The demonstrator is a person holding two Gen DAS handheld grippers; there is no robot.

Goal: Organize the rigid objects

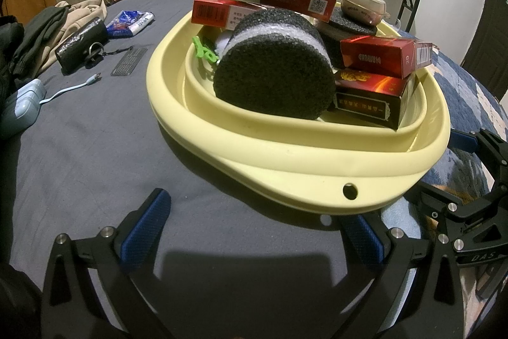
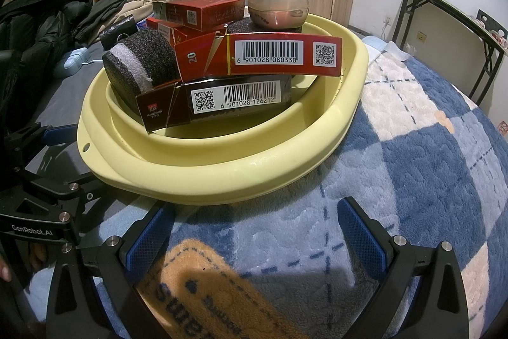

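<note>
Closest to my left camera, the left gripper [image 1: 257, 231] has its jaws spread wide and empty over bare grey sheet [image 1: 95, 148], with the yellow basin [image 1: 285, 167] just ahead; its right blue pad [image 1: 365, 240] sits at the basin's near rim, by the small hanging hole. My right gripper [image 2: 254, 231] is likewise released, holding nothing, above the blue checked blanket [image 2: 412, 164], and the basin's rim [image 2: 222, 177] runs just beyond its fingertips.

The basin straddles the line where sheet meets blanket, and each gripper shows at the edge of the other's view, beside the rim. Inside it, piled above the rim, are a black foam roll [image 1: 273, 69] lying on its side, red cigarette packs [image 2: 257, 57] stacked over a dark pack [image 2: 216, 104], a green clip [image 1: 203, 50] against the inner wall, and a small lidded jar [image 2: 279, 8] on a foam block at the back.

Open sheet lies to the left; further off are a cable [image 1: 73, 86], a pouch [image 1: 82, 45] and clothes [image 1: 41, 30]. The blanket to the right is free.
</note>
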